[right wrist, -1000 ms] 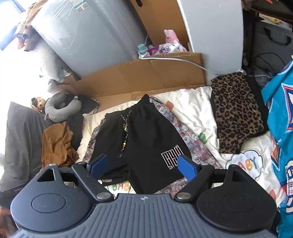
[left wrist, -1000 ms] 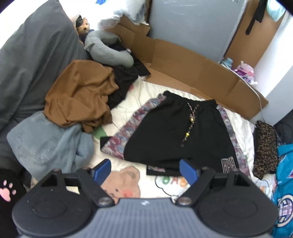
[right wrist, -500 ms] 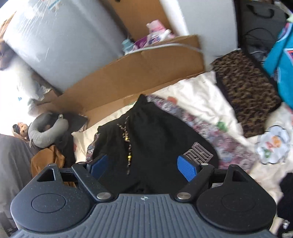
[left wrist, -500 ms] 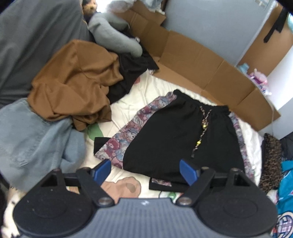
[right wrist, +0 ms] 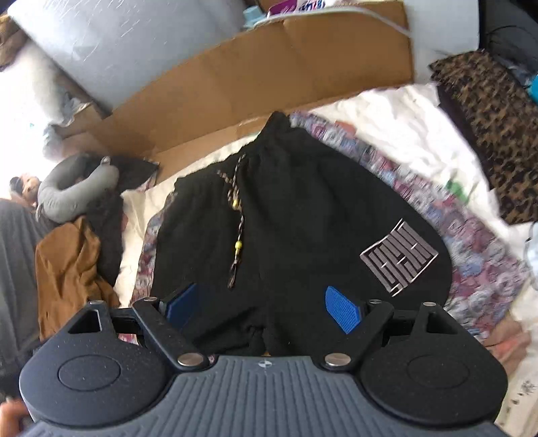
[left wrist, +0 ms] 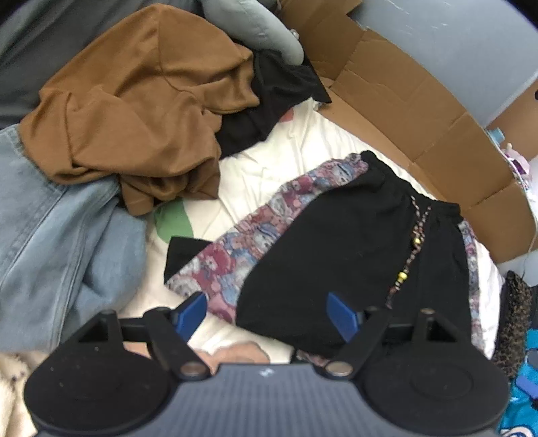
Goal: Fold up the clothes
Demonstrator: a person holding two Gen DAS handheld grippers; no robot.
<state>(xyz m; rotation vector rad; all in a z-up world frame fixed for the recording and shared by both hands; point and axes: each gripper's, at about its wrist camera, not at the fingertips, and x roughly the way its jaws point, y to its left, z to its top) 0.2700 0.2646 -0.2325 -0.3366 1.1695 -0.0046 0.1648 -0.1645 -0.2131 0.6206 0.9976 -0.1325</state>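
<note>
Left wrist view: a bed seen from above, read left to right.
Denim garment (left wrist: pixel 50 242): lay crumpled at the far left edge, partly under the brown garment.
Brown garment (left wrist: pixel 141 111): sat heaped at upper left, overlapping a black cloth (left wrist: pixel 269 104) beside it.
Grey neck pillow (left wrist: pixel 255 27): rested above the black cloth, against the cardboard sheet (left wrist: pixel 420 111) that lined the far side of the bed.
White sheet (left wrist: pixel 269 161): covered the bed, bare between the pile and the shorts.
Black shorts (left wrist: pixel 353 242): lay spread flat at centre right on the white sheet, waistband toward the cardboard, with patterned side panels and a beaded drawstring (left wrist: pixel 408 259) down the front.
Left gripper (left wrist: pixel 265 312): hovered over the near left hem of the shorts, jaws wide apart, blue pads (left wrist: pixel 190 314) clear of the cloth, nothing clamped.
Leopard-print cloth (left wrist: pixel 514 319): lay at the far right edge, just beside the shorts.

Right wrist view: the same bed from the other hand, partly blurred.
Neck pillow and brown garment: appeared at far left.
Shorts: filled the centre, with a grey maze-like logo (right wrist: pixel 398 257) on the right leg.
Right gripper (right wrist: pixel 264 307): hung above the crotch and near hems, jaws wide apart, empty.
Leopard-print cloth: lay at upper right, apart from the shorts.
</note>
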